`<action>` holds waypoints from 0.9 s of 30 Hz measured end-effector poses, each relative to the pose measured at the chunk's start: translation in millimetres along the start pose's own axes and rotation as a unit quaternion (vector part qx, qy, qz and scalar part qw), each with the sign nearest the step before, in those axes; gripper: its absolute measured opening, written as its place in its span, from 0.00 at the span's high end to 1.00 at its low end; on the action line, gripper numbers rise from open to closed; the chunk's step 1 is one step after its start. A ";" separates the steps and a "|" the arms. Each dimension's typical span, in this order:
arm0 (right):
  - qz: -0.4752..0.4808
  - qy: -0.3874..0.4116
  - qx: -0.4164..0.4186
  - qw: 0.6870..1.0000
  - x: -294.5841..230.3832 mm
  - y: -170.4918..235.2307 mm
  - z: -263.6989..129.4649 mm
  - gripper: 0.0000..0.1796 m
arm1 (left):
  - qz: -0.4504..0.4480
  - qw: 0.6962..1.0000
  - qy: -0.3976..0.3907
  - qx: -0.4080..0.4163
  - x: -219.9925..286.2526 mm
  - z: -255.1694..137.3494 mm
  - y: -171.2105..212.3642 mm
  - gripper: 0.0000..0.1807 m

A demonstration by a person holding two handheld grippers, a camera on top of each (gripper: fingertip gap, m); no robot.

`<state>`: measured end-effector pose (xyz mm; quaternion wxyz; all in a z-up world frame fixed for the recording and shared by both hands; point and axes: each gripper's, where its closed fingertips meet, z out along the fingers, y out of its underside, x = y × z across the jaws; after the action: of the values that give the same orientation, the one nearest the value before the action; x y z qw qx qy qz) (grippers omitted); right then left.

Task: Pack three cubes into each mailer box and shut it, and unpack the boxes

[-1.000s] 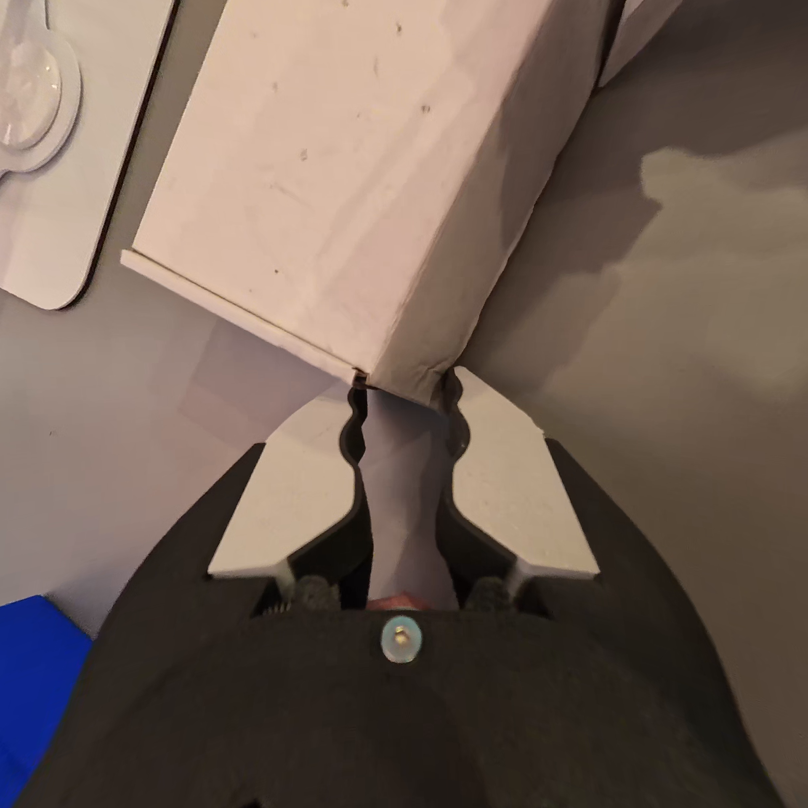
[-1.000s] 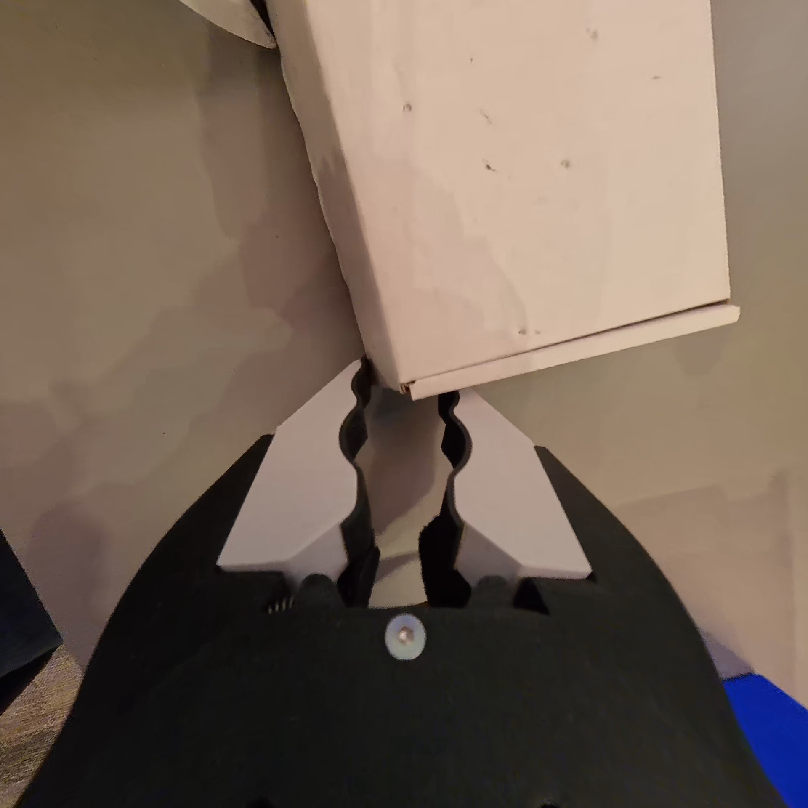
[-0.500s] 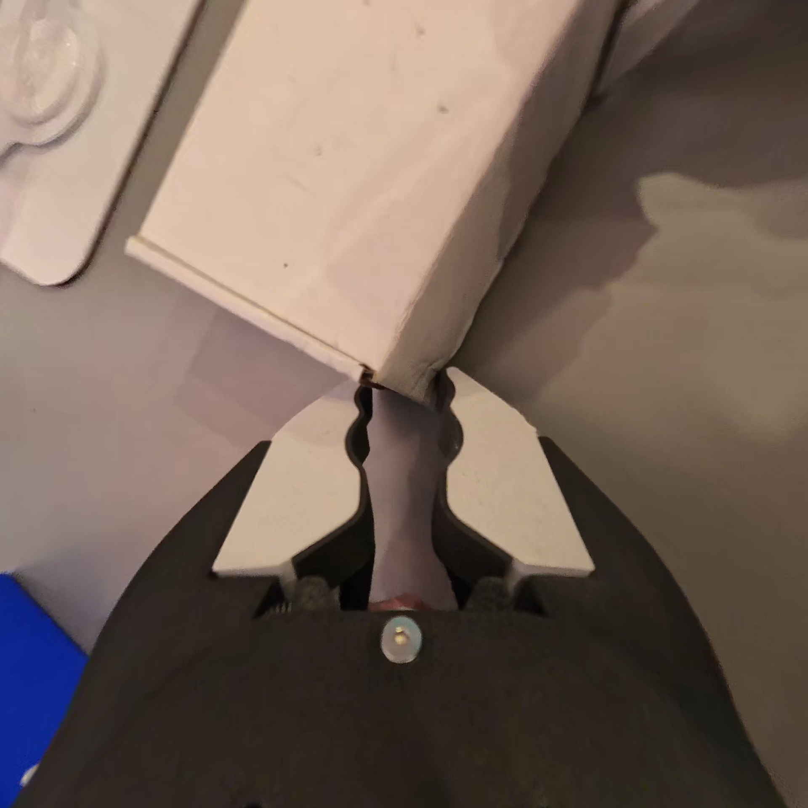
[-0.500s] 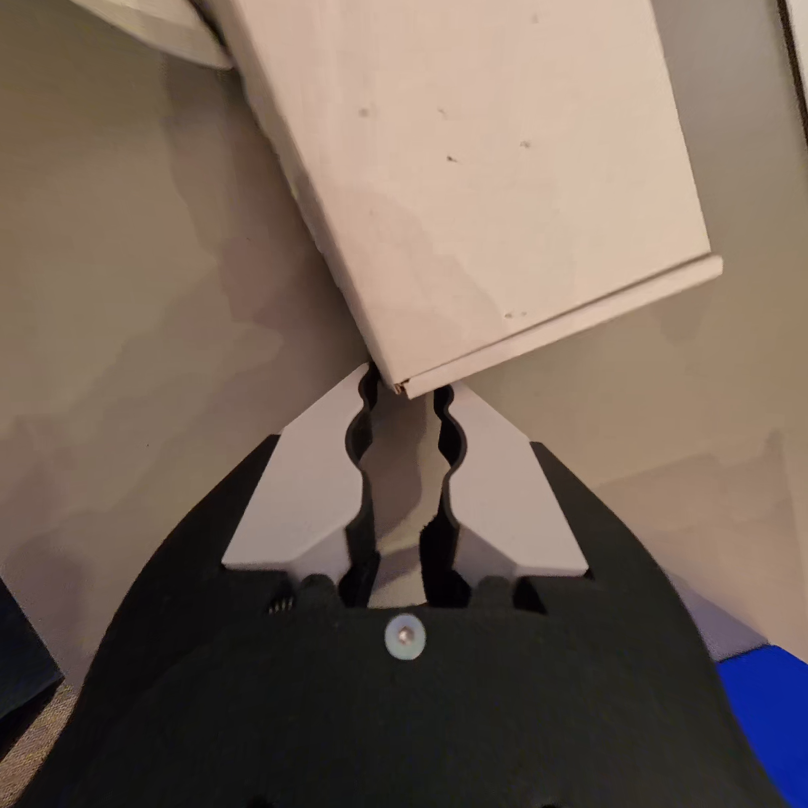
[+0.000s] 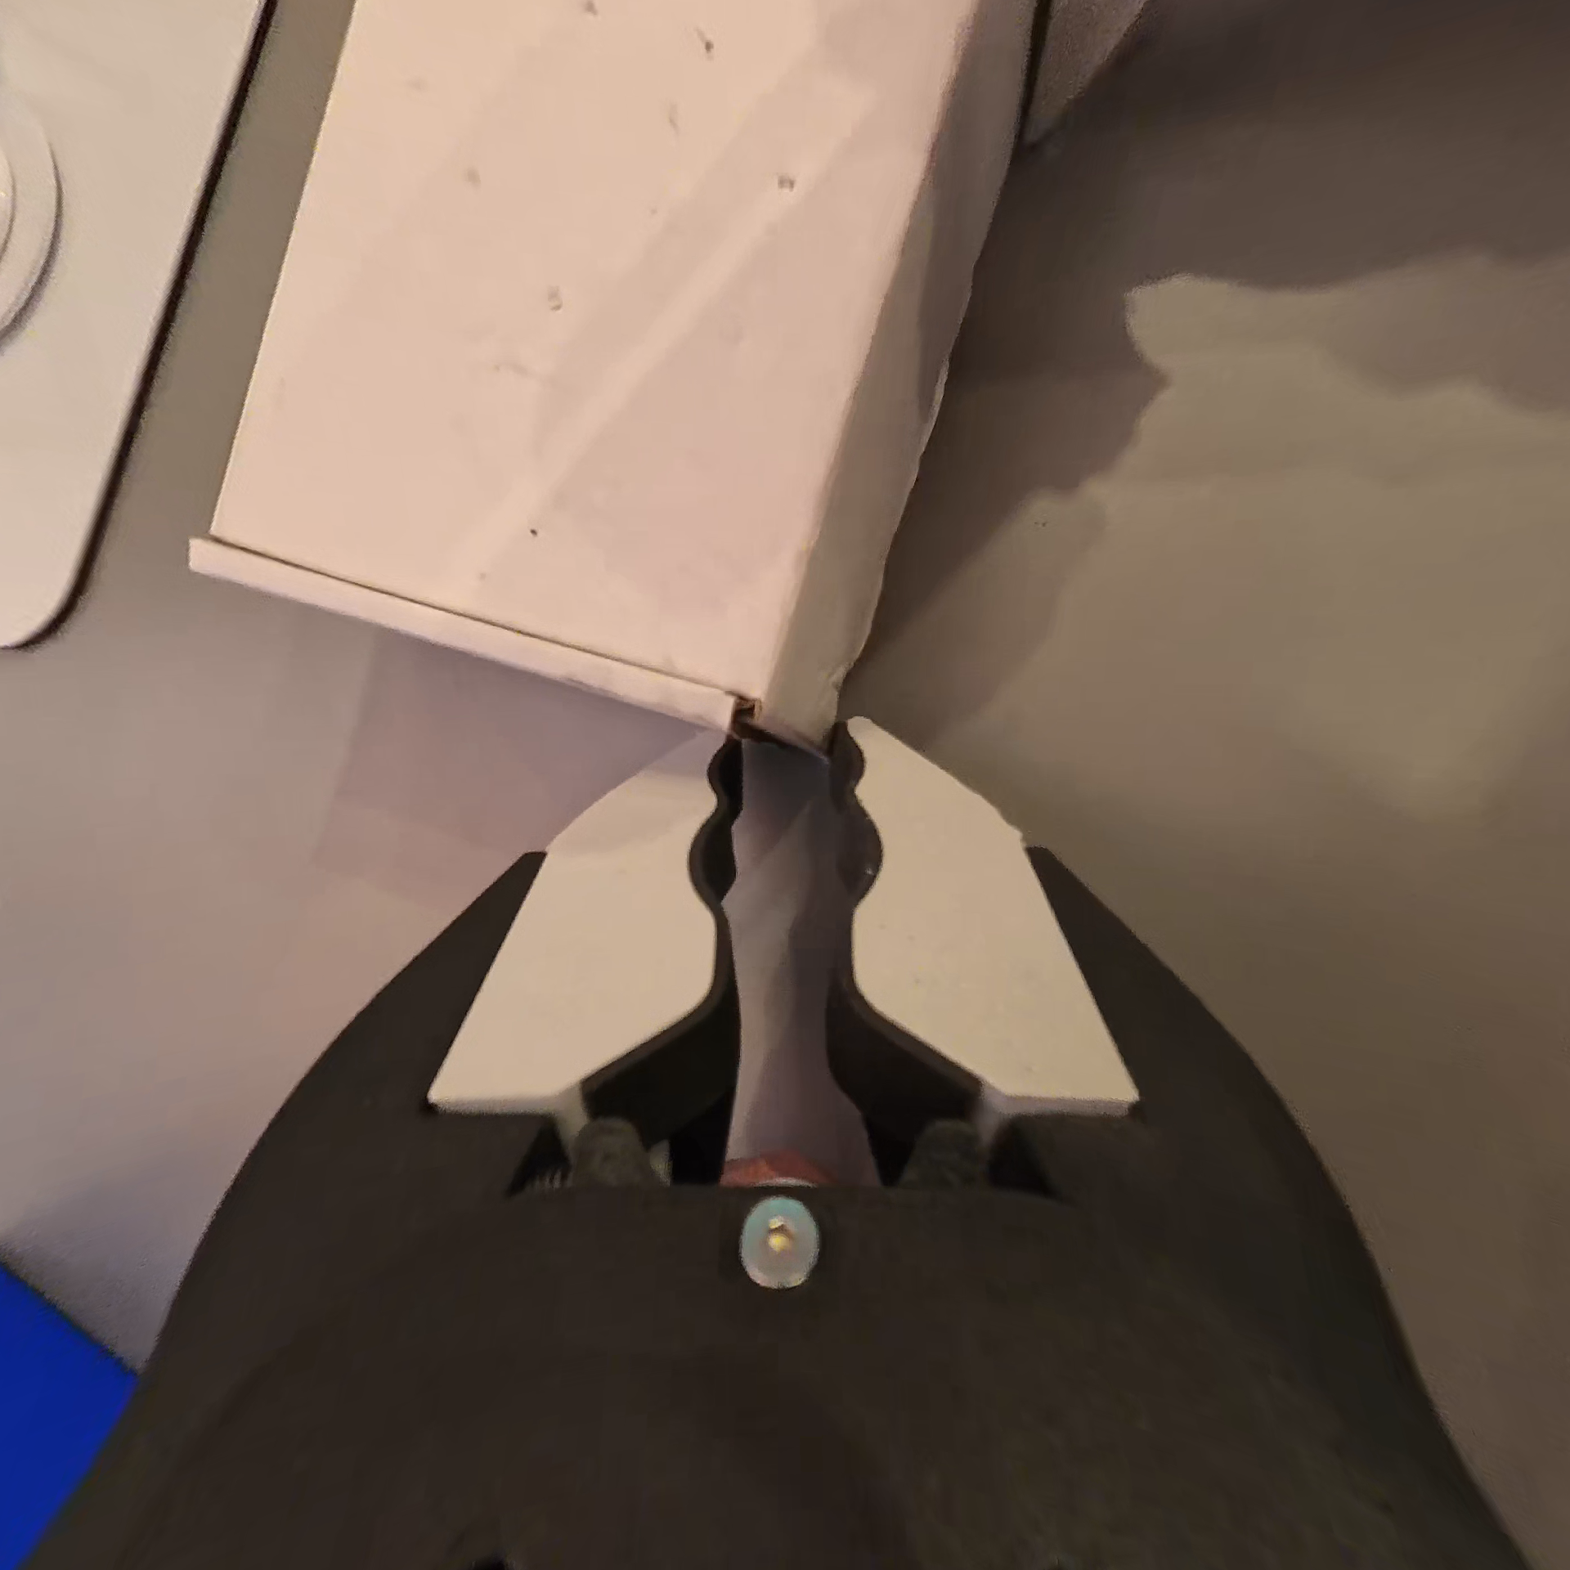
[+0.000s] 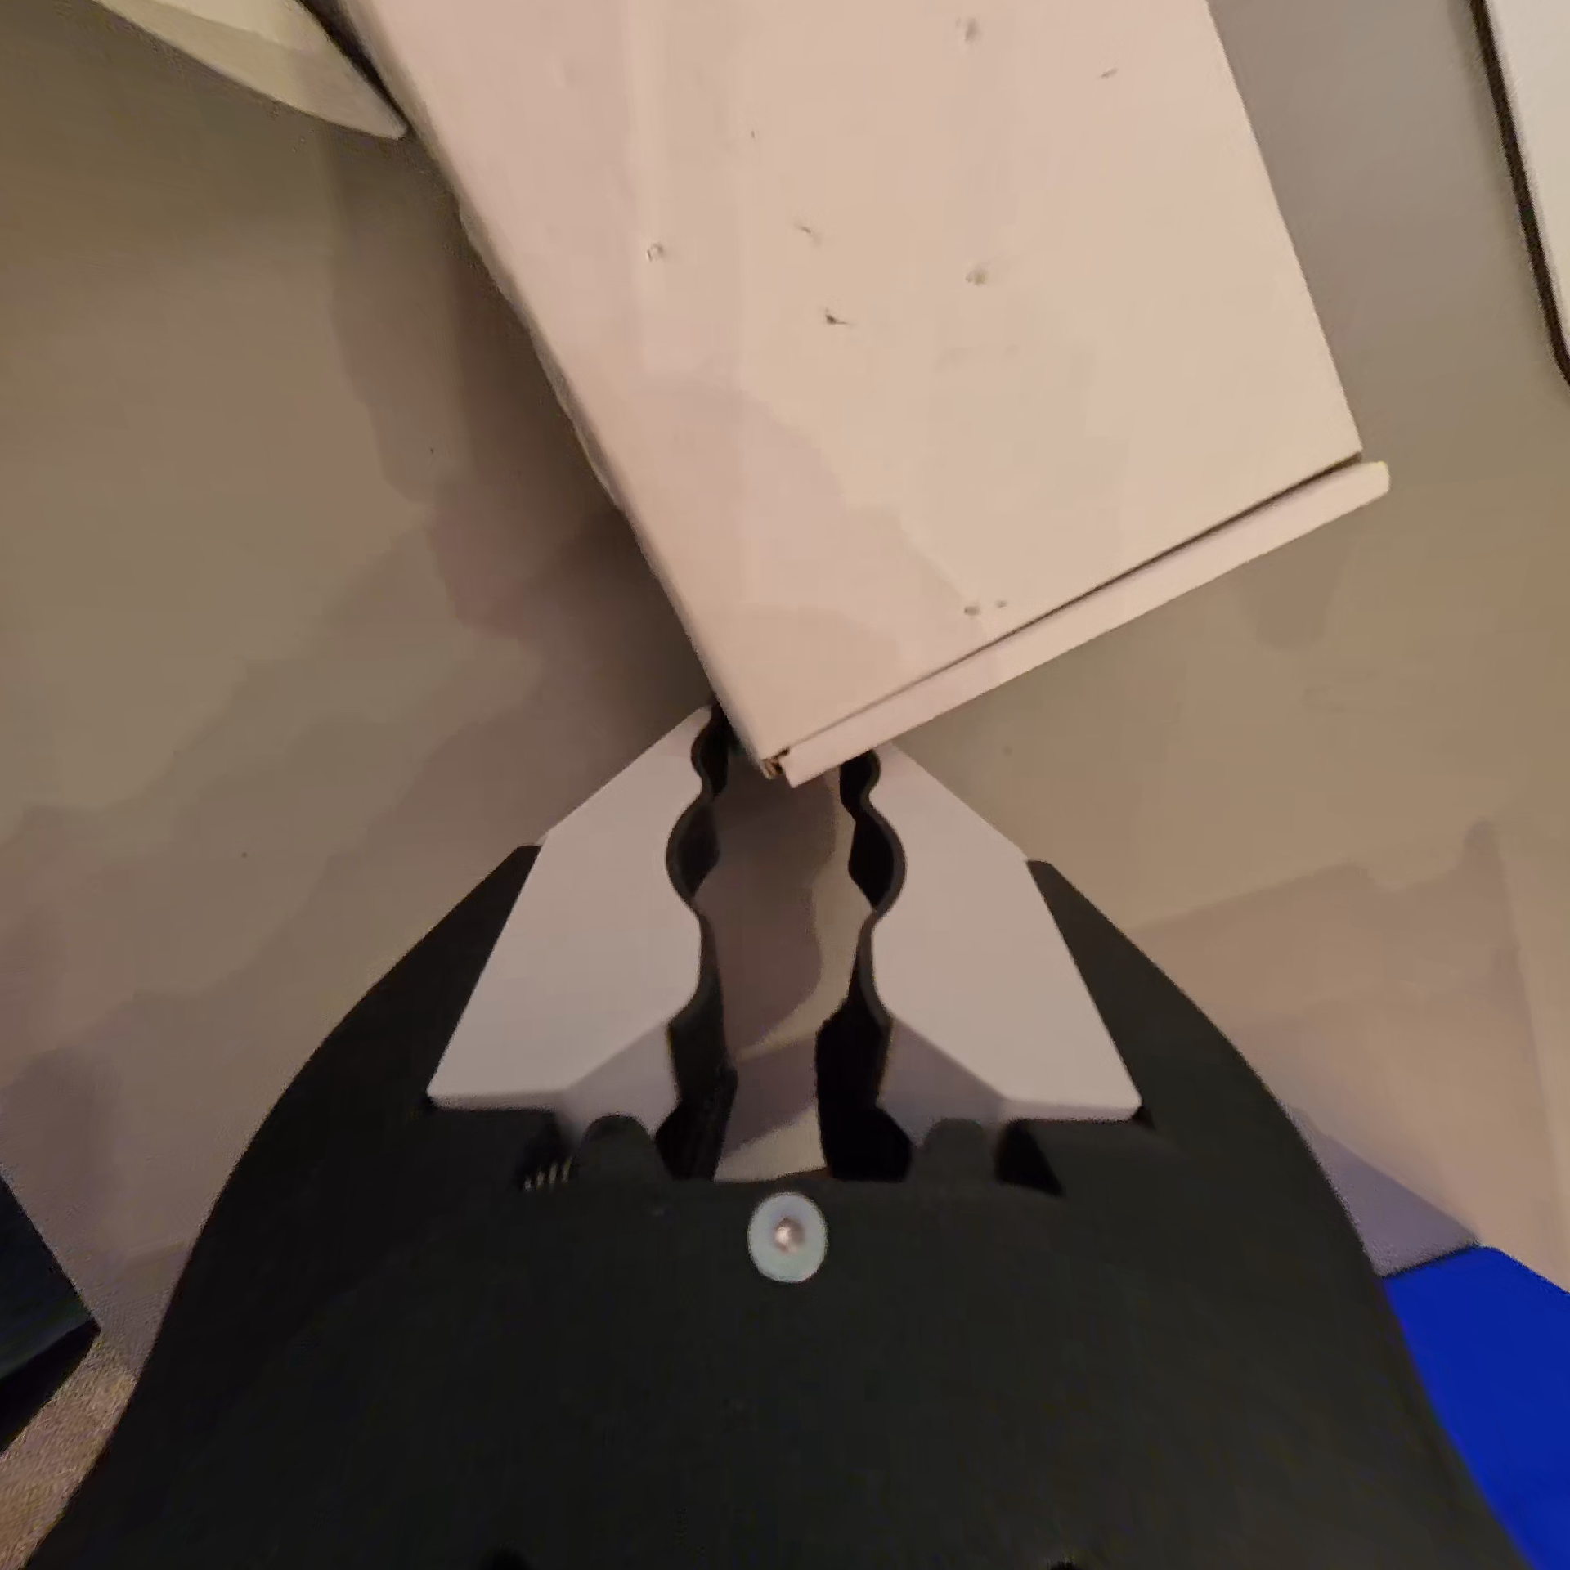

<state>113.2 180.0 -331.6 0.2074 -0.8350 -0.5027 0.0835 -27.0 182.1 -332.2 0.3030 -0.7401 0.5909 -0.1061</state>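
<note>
The shut white cardboard mailer box (image 5: 578, 340) lies on the grey table (image 5: 1274, 765); its near right corner sits clamped between the fingertips of the left gripper (image 5: 782, 748); left of the box, apart from it, lies a flat white board with a rounded corner (image 5: 76, 340); a blue block (image 5: 51, 1393) lies nearer, at the far left. In the right wrist view the box's (image 6: 892, 382) near left corner sits pinched in the right gripper (image 6: 786, 765); the blue block (image 6: 1495, 1359) lies near right.
</note>
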 end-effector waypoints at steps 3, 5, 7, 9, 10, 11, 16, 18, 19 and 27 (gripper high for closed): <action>-0.014 0.001 -0.019 1.000 -0.3 0.2 0.4 0.89 | 0.012 1.000 -0.007 -0.009 -2.0 1.7 1.5 0.95; -0.016 0.013 -0.021 1.000 3.0 -2.1 1.8 0.89 | 0.023 0.999 -0.028 -0.005 -6.5 2.9 1.3 1.00; -0.020 0.013 -0.026 0.999 3.6 -1.4 1.5 0.89 | 0.032 0.999 -0.029 -0.009 -5.9 2.8 1.1 1.00; -0.013 0.021 -0.012 1.000 7.1 -2.7 1.8 0.88 | 0.016 0.999 -0.030 -0.003 -7.0 3.5 0.9 1.00; -0.011 0.017 -0.009 1.000 6.6 -1.5 1.1 0.87 | 0.010 1.000 -0.024 -0.001 -6.5 3.2 1.9 0.99; -0.006 0.009 -0.008 1.000 5.2 0.1 0.2 0.87 | 0.009 1.000 -0.013 0.003 -4.1 1.6 2.2 0.96; -0.013 -0.004 -0.017 1.000 0.8 5.4 -2.8 0.83 | -0.023 1.000 0.006 0.004 -8.0 -9.5 5.3 0.77; -0.002 -0.009 -0.015 1.000 -0.7 3.5 -4.0 0.80 | -0.034 0.999 0.020 0.018 -6.7 -8.1 0.3 0.71; 0.004 -0.010 -0.015 1.000 -0.5 2.3 -2.6 0.76 | -0.039 0.999 0.024 0.012 -6.4 -3.8 -0.4 0.68; 0.004 0.004 -0.032 0.999 2.9 3.5 -1.0 0.83 | -0.054 0.999 0.002 0.008 -15.3 7.7 -6.9 0.82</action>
<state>117.8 180.9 -332.0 0.1823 -0.8436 -0.5009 0.0646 -21.7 199.8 -331.2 0.3016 -0.7679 0.5502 -0.1289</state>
